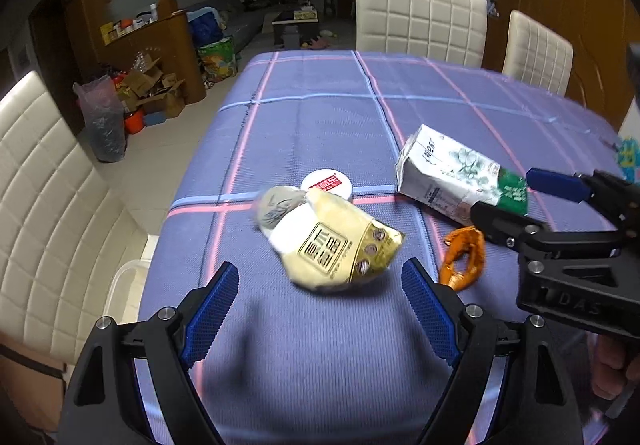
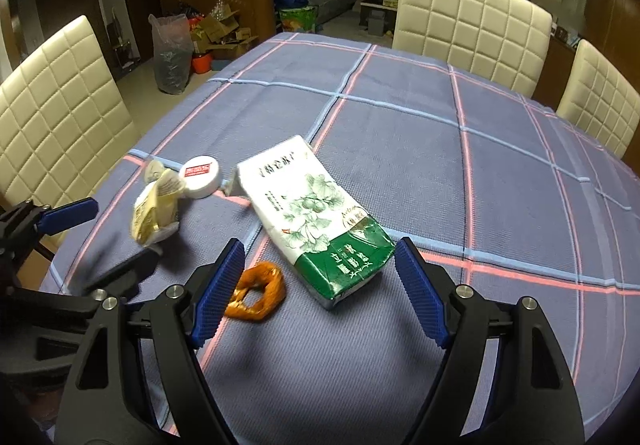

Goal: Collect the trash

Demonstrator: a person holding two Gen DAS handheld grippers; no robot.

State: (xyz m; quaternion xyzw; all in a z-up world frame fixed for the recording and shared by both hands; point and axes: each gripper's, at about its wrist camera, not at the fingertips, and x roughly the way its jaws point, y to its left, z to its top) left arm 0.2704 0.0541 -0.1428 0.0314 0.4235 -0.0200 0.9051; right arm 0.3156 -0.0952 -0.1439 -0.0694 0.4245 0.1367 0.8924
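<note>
A crumpled yellow-and-white wrapper (image 1: 332, 241) lies on the blue checked tablecloth just ahead of my open left gripper (image 1: 320, 285); it also shows in the right wrist view (image 2: 154, 211). A white-and-green tissue pack (image 2: 316, 213) lies flat, its green end between the fingertips of my open right gripper (image 2: 318, 265). An orange peel (image 2: 258, 291) lies beside the right gripper's left finger (image 2: 218, 289). A white round lid (image 2: 200, 177) sits behind the wrapper. In the left wrist view the right gripper (image 1: 520, 201) is at the pack (image 1: 452, 173).
White padded chairs (image 2: 468, 17) stand around the table (image 2: 420, 149). A plastic bag (image 2: 172, 53) and cardboard boxes (image 2: 224, 29) sit on the floor at the far left. The table's left edge is near the wrapper.
</note>
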